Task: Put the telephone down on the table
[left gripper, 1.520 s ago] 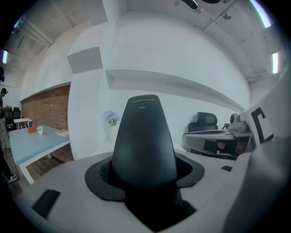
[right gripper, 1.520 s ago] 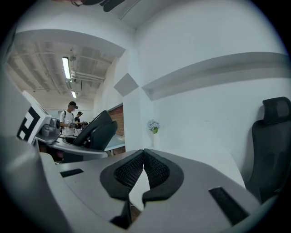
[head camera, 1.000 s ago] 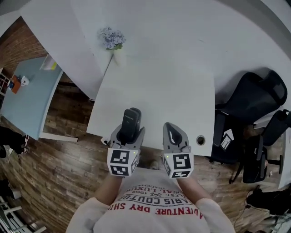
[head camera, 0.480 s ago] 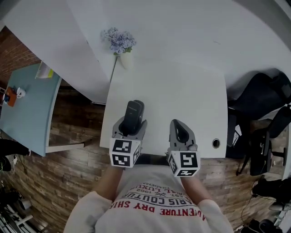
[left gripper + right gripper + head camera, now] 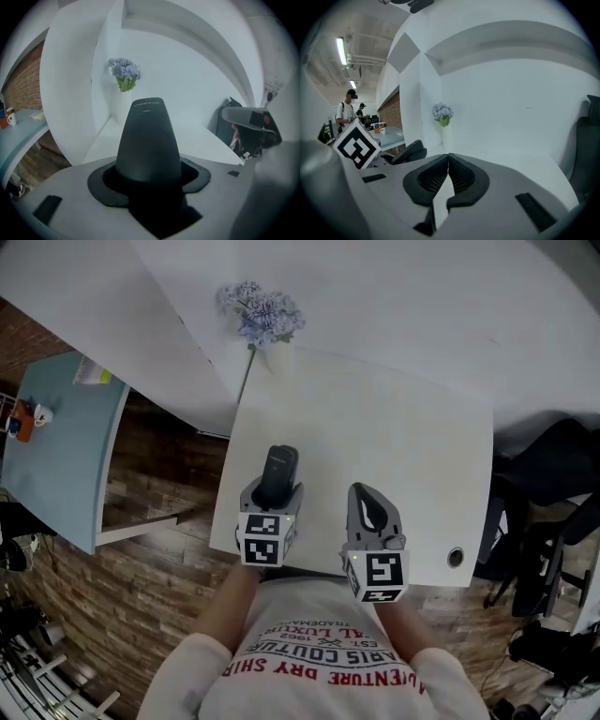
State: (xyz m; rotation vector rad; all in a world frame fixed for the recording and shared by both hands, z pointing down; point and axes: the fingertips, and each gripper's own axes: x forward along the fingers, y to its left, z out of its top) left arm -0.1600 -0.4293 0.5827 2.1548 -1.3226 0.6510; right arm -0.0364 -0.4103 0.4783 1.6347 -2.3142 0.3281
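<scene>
A black cordless telephone [image 5: 277, 474] sticks out from between the jaws of my left gripper [image 5: 273, 491], which is shut on it over the near left part of the white table [image 5: 394, 446]. In the left gripper view the telephone [image 5: 148, 140] fills the middle, its dark body rising out of the black pads [image 5: 105, 180]. My right gripper [image 5: 367, 512] hovers to the right of it above the table's near edge. Its jaws are shut with nothing between them, the ribbed pads [image 5: 436, 176] touching at the tips.
A white vase of pale blue flowers [image 5: 262, 315] stands at the table's far left corner. A cable hole [image 5: 456, 557] sits at the near right corner. Black office chairs [image 5: 553, 521] stand to the right, a light blue table [image 5: 56, 446] to the left. White walls rise behind.
Both grippers have moved forward over the table, the left one lower with the telephone still in it. The vase and table now lie closer in the head view.
</scene>
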